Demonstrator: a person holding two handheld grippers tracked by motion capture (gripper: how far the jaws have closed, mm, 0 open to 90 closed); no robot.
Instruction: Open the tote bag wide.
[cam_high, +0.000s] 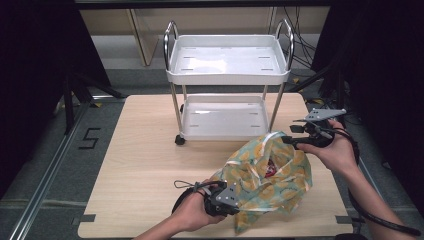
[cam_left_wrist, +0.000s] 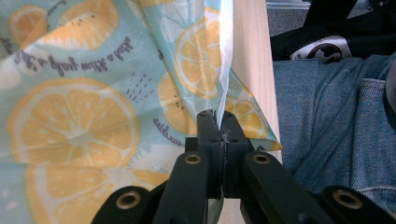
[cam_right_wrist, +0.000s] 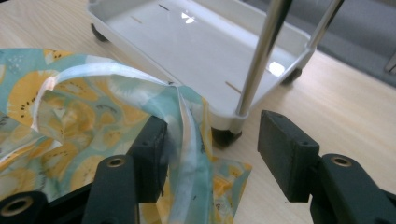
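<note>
1. So we've got the lemon-print bag (cam_high: 267, 180) sitting on the near right part of the wooden table (cam_high: 145, 150), just in front of the little white two-shelf cart (cam_high: 227, 65). It's teal with big yellow citrus slices and some script lettering on it.

2. Our left gripper (cam_high: 231, 196) is down at the near edge of the bag, and in the left gripper view (cam_left_wrist: 218, 123) the jaws are pinched tight on a thin fold of the fabric. The cloth rises straight up out of them, so that side is properly clamped.

3. Our right gripper (cam_high: 291, 136) is up at the far right corner of the bag, near the cart's lower shelf (cam_high: 223, 117). In the right gripper view (cam_right_wrist: 212, 140) the jaws stand apart: the bag's pale handle strap (cam_right_wrist: 187, 140) hangs between them and lies against the left-hand pad, while the right-hand pad is clear of it. Nothing is being squeezed there.

4. Looking from above, the bag's mouth gapes a bit and something red (cam_high: 271, 167) shows inside, too small for us to say what it is.

5. Both cart shelves look bare white, and one black caster (cam_right_wrist: 225, 136) sits on the table right behind the strap.

6. In the left gripper view there's denim (cam_left_wrist: 327, 121) past the table edge.
</note>
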